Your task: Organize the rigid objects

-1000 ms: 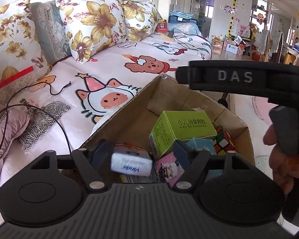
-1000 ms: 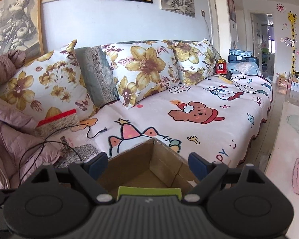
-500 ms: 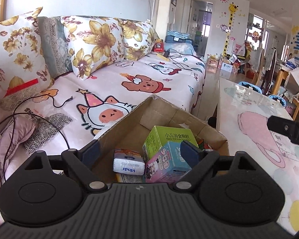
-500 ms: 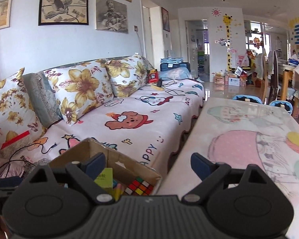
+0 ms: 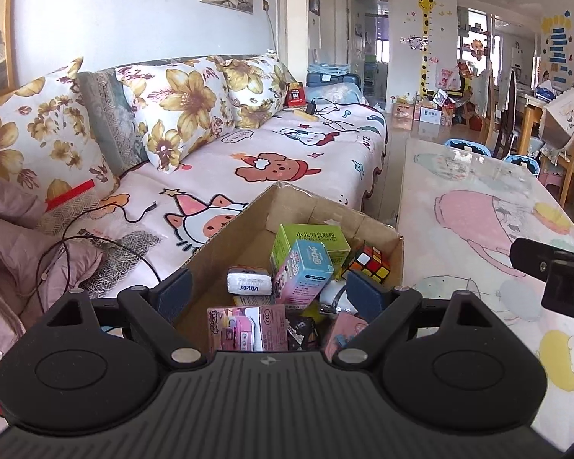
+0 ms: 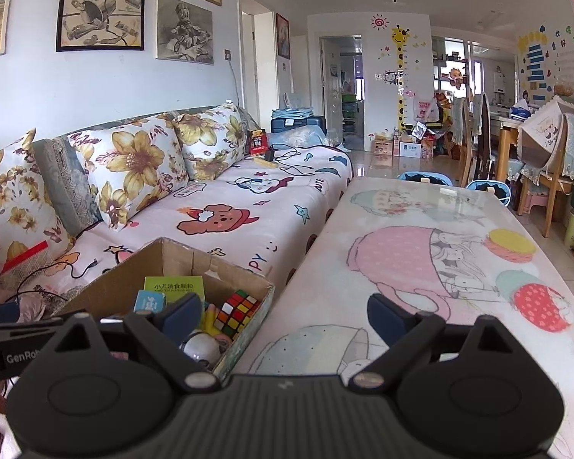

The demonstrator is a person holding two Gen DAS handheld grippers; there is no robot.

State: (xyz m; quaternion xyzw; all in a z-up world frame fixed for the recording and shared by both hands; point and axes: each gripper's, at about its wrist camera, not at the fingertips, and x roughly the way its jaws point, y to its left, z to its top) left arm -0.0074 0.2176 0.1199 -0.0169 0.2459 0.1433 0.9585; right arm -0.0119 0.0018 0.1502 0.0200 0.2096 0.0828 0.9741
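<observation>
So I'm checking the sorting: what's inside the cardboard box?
The cardboard box holds a green carton, blue-pink carton, tissue pack, Rubik's cube and pink box. Whatever lies underneath is covered.

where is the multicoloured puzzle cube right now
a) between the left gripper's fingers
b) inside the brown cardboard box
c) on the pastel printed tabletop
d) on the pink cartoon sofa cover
b: the multicoloured puzzle cube sits inside the brown cardboard box, at its corner nearest the table.
</observation>
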